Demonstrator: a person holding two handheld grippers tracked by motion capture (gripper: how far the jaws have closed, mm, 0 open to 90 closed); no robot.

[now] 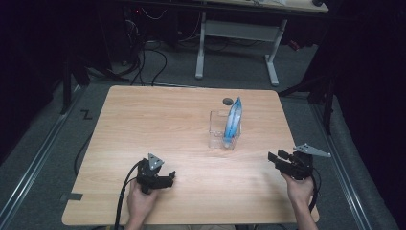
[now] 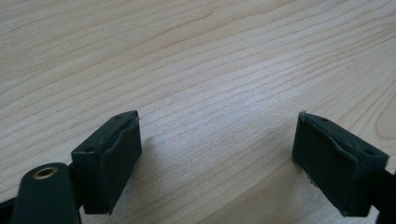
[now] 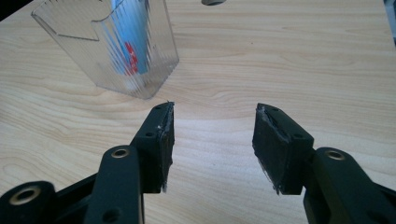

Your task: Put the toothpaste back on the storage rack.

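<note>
A clear ribbed plastic holder (image 1: pixel 224 130) stands upright past the middle of the wooden table (image 1: pixel 143 124), with a blue and white packet (image 1: pixel 233 120) standing in it and sticking out above its rim. The right gripper view has the same holder (image 3: pixel 116 51) at upper left, the blue packet (image 3: pixel 128 44) blurred behind its wall. My left gripper (image 1: pixel 168 178) rests low near the front edge, held by a hand, jaws wide apart over bare wood (image 2: pixel 215 135). At the front right my right gripper (image 1: pixel 274 158) is open and empty (image 3: pixel 212 135), short of the holder.
A small dark round mark (image 1: pixel 228 101) lies on the table just behind the holder. Beyond the far edge stands a white-legged desk (image 1: pixel 237 43) with cables on the floor. Dark stands flank both sides of the table.
</note>
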